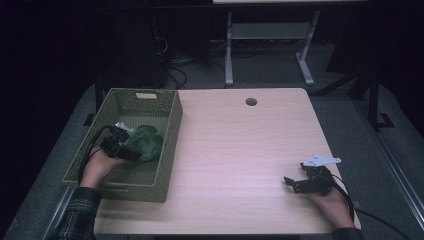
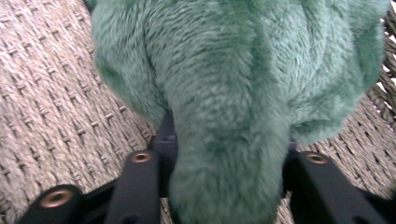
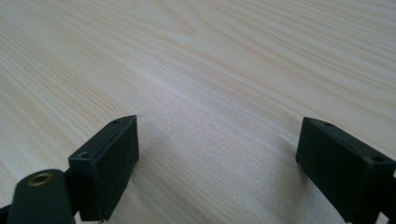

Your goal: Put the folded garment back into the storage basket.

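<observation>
Nearest to me on the right, my right gripper (image 1: 295, 184) hovers low over the bare wooden table (image 1: 240, 150), well apart from the basket and toward the table's near right corner. In the right gripper view its two black jaws stand spread wide, with plain wood grain between them and nothing held. The grey plate on top of it points away from the basket.

At the near left, my left hand (image 1: 100, 165) reaches over the near rim of the green woven basket (image 1: 167, 145), which sits on the table's left side. My left gripper (image 1: 131, 150) is down inside the basket, at the near side of the green plush toy (image 1: 146, 141). In the left gripper view a fold of the plush (image 2: 233, 93) lies between the jaws, which stand apart on either side of it; I can't tell for sure whether the pads still press the fur, but it bulges past them loosely. The toy rests on the basket's woven floor (image 2: 56, 102), about mid-basket.

Farther off, beyond the basket, a round cable hole (image 1: 251, 101) sits near the table's far edge.
</observation>
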`<state>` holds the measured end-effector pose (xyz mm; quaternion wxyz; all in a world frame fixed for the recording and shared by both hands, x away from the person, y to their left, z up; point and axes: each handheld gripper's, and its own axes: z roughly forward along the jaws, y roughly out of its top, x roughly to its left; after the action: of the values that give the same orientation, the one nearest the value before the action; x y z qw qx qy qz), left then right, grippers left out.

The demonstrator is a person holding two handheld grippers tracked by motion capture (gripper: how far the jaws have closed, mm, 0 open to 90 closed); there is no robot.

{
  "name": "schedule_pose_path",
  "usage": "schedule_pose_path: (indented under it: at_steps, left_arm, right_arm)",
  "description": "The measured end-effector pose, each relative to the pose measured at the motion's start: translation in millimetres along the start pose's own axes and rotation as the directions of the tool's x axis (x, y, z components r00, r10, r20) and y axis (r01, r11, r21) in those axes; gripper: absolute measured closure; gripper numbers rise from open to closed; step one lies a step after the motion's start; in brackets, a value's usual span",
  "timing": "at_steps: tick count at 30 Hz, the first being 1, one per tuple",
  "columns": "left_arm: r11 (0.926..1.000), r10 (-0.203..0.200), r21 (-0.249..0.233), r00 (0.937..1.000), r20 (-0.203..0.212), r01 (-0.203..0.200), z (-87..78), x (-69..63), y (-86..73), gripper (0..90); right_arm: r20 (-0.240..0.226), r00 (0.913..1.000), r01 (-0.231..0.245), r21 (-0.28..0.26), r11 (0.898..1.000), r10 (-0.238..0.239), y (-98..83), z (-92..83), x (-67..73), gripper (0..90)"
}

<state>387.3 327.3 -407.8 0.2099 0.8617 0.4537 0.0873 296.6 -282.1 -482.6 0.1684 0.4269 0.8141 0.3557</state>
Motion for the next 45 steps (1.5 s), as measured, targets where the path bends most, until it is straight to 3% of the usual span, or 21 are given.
schedule_pose_path:
  at_steps: [8,19,23,31,45]
  left_arm:
    - [0.9982,-0.002,-0.06,1.0,-0.008,0.002,-8.8,1.3,-0.8,26.1]
    - [0.9879,0.005,-0.155,0.9998,-0.02,-0.008,-38.4,2.6,10.0,13.9]
    - [0.979,0.016,-0.203,0.9998,-0.009,-0.018,-47.8,-9.2,17.7,13.7]
    - [0.9669,0.062,-0.248,0.9981,-0.008,-0.062,-56.0,-38.6,32.2,13.7]
    - [0.933,0.153,-0.332,0.9881,0.016,-0.139,-62.6,-88.0,58.6,13.9]
  right_arm:
    - [0.004,1.0,-0.004,-0.002,1.0,0.004,-0.1,-0.1,0.4,12.7]
    - [0.009,0.9999,-0.009,-0.001,1.0,0.009,-0.2,-0.2,0.3,12.7]
    - [0.01,0.9999,-0.008,-0.001,1.0,0.008,-0.2,-0.1,0.1,12.7]
    - [0.011,0.9999,-0.013,-0.001,1.0,0.013,0.8,0.8,-0.2,12.7]
    - [0.011,0.9999,-0.012,0.0,1.0,0.012,0.8,0.8,-0.3,12.7]
